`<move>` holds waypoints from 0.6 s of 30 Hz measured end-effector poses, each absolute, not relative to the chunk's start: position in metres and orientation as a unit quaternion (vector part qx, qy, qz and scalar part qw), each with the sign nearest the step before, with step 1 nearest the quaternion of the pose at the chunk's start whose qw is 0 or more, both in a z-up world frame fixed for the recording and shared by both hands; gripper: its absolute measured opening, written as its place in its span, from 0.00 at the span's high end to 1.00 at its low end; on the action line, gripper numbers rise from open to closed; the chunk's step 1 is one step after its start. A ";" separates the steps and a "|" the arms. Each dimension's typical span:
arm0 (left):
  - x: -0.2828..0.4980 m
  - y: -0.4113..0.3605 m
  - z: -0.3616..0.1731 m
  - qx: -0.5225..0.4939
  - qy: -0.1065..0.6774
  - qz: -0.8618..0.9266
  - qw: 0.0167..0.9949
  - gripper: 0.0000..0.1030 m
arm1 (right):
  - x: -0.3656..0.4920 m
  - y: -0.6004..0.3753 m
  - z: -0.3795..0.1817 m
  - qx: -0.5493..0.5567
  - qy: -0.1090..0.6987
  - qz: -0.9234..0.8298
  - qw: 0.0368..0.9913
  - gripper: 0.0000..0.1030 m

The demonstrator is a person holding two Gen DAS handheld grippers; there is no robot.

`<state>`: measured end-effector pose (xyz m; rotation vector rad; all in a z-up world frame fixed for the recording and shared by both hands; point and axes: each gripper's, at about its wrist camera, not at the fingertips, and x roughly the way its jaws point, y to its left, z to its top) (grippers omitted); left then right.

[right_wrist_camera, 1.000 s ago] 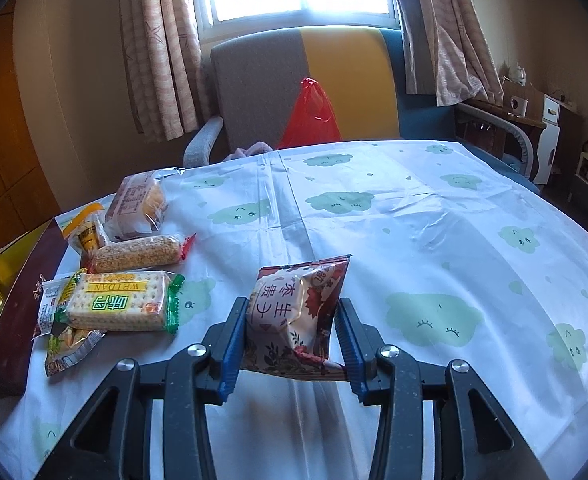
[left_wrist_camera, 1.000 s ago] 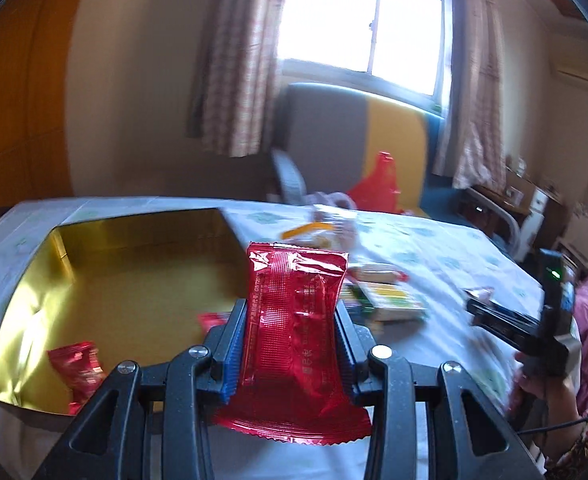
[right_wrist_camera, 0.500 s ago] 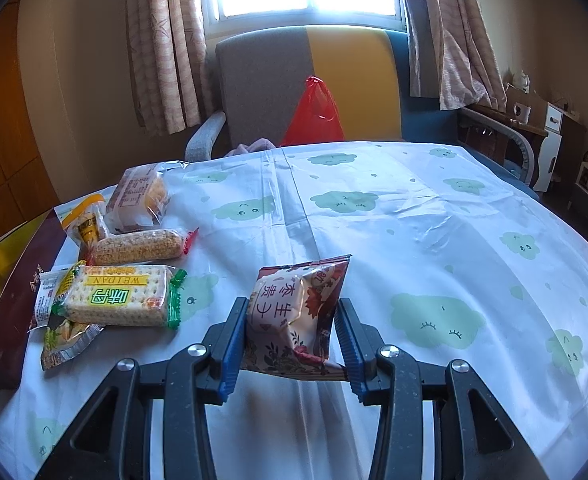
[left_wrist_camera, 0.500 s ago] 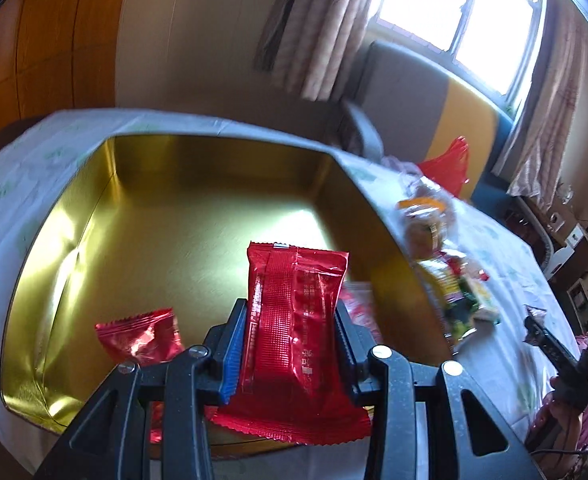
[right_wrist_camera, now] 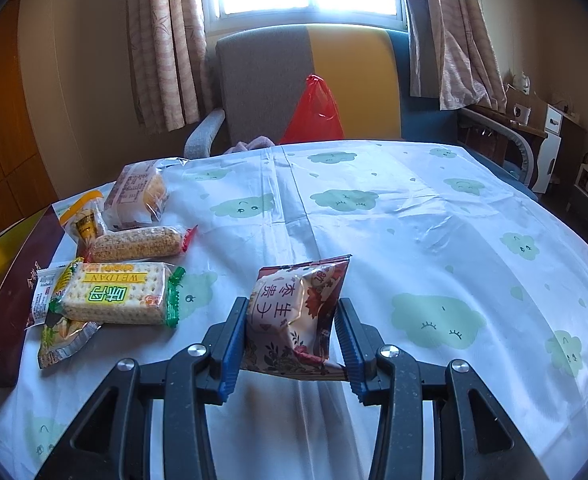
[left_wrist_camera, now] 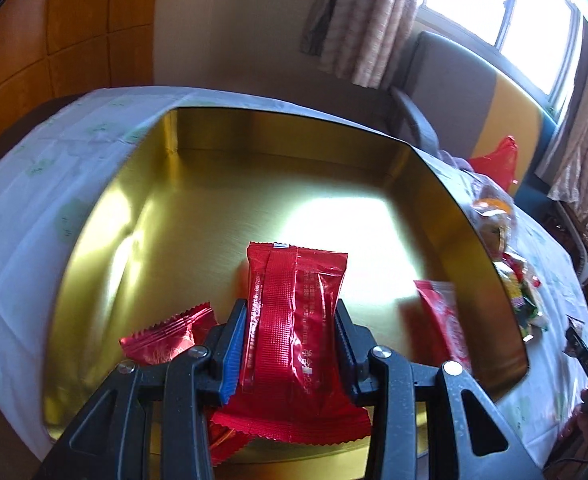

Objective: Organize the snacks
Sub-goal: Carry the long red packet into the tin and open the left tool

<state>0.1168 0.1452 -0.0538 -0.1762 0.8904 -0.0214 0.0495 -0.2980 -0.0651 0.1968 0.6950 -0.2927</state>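
My left gripper [left_wrist_camera: 290, 320] is shut on a red foil snack packet [left_wrist_camera: 294, 320] and holds it over the open gold tin [left_wrist_camera: 94, 240], near its front edge. Two more red packets lie inside the tin, one at the front left [left_wrist_camera: 166, 336] and one at the right [left_wrist_camera: 441, 320]. My right gripper [right_wrist_camera: 292, 320] is shut on a cream and dark red snack packet with printed characters [right_wrist_camera: 294, 312], held just above the tablecloth. Several snacks lie to its left: a green cracker pack [right_wrist_camera: 114, 300], a corn-like bar [right_wrist_camera: 138, 242] and wrapped cakes [right_wrist_camera: 138, 196].
The tin's dark side [right_wrist_camera: 10, 300] shows at the left edge of the right wrist view. The round table wears a white cloth with green clouds [right_wrist_camera: 433, 240]. A grey and yellow armchair [right_wrist_camera: 313, 80] with a red bag [right_wrist_camera: 313, 112] stands behind it. The other gripper's tip [left_wrist_camera: 581, 352] shows at the far right.
My left gripper has carried the red packet leftward from beside the tin to over its inside and lower. My right gripper and its packet have barely moved.
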 end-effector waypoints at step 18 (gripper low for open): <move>0.088 0.156 -0.026 -0.102 0.383 0.008 0.918 0.52 | 0.041 -0.282 -0.052 0.080 0.327 -0.129 0.933 0.57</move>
